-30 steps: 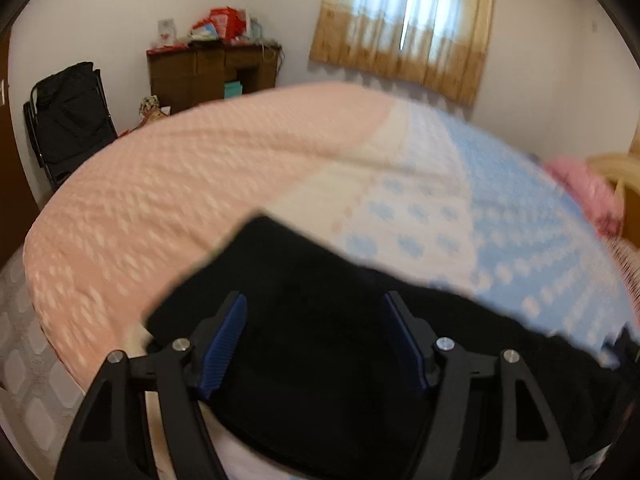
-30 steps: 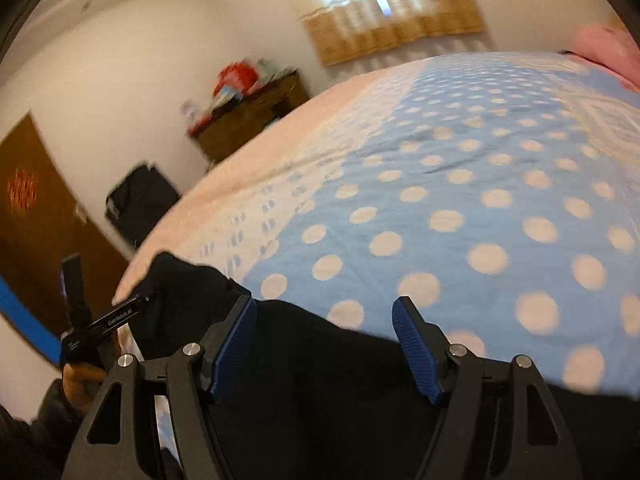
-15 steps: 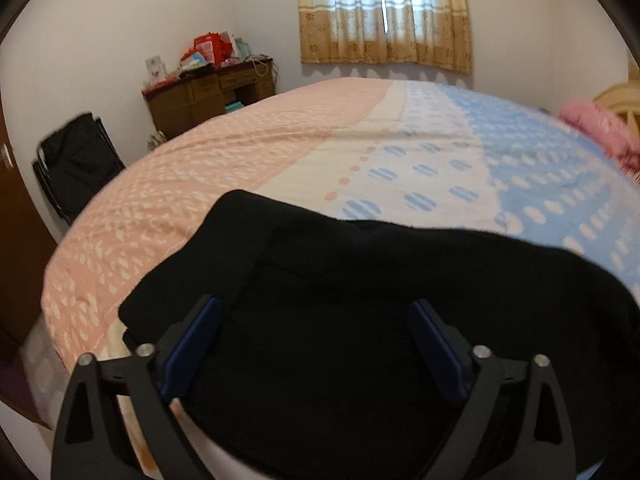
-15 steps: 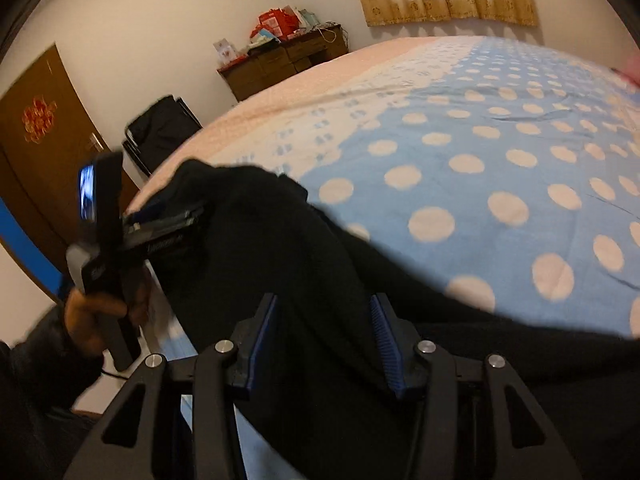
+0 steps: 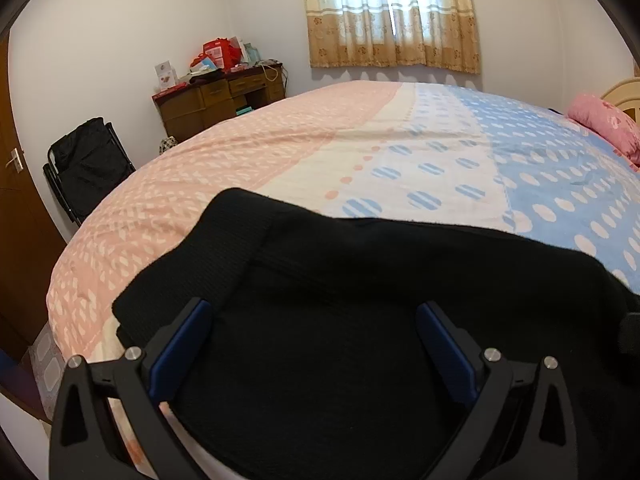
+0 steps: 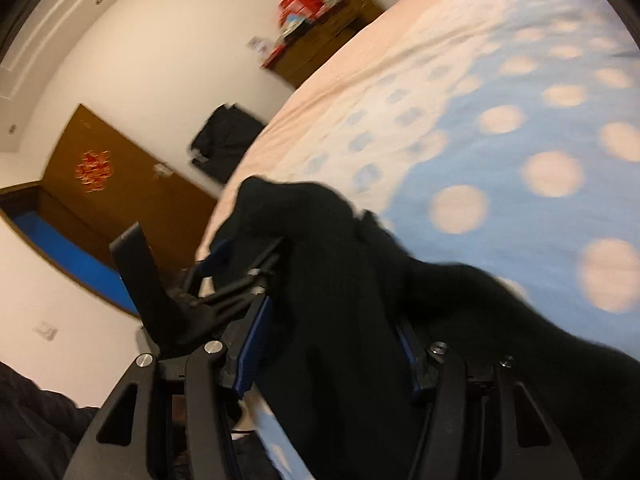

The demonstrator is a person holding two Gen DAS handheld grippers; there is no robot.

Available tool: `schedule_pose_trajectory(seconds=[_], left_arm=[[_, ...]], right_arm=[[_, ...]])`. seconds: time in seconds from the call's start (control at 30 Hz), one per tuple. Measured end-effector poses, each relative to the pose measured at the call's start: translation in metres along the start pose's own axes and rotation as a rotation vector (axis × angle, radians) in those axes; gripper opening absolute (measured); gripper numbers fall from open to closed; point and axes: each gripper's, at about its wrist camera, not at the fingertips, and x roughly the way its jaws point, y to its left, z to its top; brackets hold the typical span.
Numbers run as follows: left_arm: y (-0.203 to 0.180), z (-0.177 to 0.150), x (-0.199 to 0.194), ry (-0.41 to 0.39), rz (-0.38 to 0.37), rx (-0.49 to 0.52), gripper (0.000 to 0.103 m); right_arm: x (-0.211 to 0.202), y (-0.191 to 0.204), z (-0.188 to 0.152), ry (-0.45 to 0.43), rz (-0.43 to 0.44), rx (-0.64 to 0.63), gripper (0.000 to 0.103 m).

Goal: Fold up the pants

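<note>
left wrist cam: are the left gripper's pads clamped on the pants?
No: the left gripper stands wide open, both blue pads clear of the black pants lying flat between them on the bed.

Home bedroom, large bed (image 5: 280, 152), curtained window (image 5: 392, 12), cluttered wooden desk (image 5: 216, 100)

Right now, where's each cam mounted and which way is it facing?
Left wrist: on the left gripper, angled down across the black pants and bed toward the curtained window; both fingers show, wide apart.
Right wrist: on the right gripper, tilted, blurred; jaws opening around bunched pants; left gripper and a dark sleeve show.
Shared: pants, bed, wooden desk.
</note>
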Motion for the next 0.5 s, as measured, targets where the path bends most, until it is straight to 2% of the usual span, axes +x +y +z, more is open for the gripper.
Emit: schedule_pose_trajectory(seconds=[0.07, 0.17, 0.23, 0.37, 0.43, 0.47, 0.5], left_arm=[[0.001, 0.0, 0.0, -0.002, -0.005, -0.003, 0.103], [0.001, -0.002, -0.001, -0.011, -0.01, -0.006, 0.103], [0.0, -0.002, -0.001, -0.015, -0.007, -0.003, 0.103], [-0.001, -0.003, -0.001, -0.02, -0.002, 0.004, 0.103], [-0.001, -0.003, 0.0, -0.026, -0.003, 0.008, 0.103], [-0.002, -0.004, 0.001, -0.028, 0.0, 0.011, 0.103], [-0.002, -0.004, 0.001, -0.03, 0.002, 0.014, 0.103]], right_arm=[[0.008, 0.002, 0.011, -0.012, -0.004, -0.007, 0.058], [0.016, -0.01, 0.028, -0.031, 0.038, 0.077, 0.058], [0.018, -0.013, 0.036, -0.033, 0.033, 0.088, 0.057], [0.009, -0.016, 0.052, -0.058, -0.044, 0.043, 0.054], [0.004, -0.027, 0.057, -0.061, -0.043, 0.071, 0.054], [-0.003, -0.034, 0.058, -0.084, -0.063, 0.088, 0.054], [-0.014, -0.04, 0.059, -0.118, -0.119, 0.092, 0.055]])
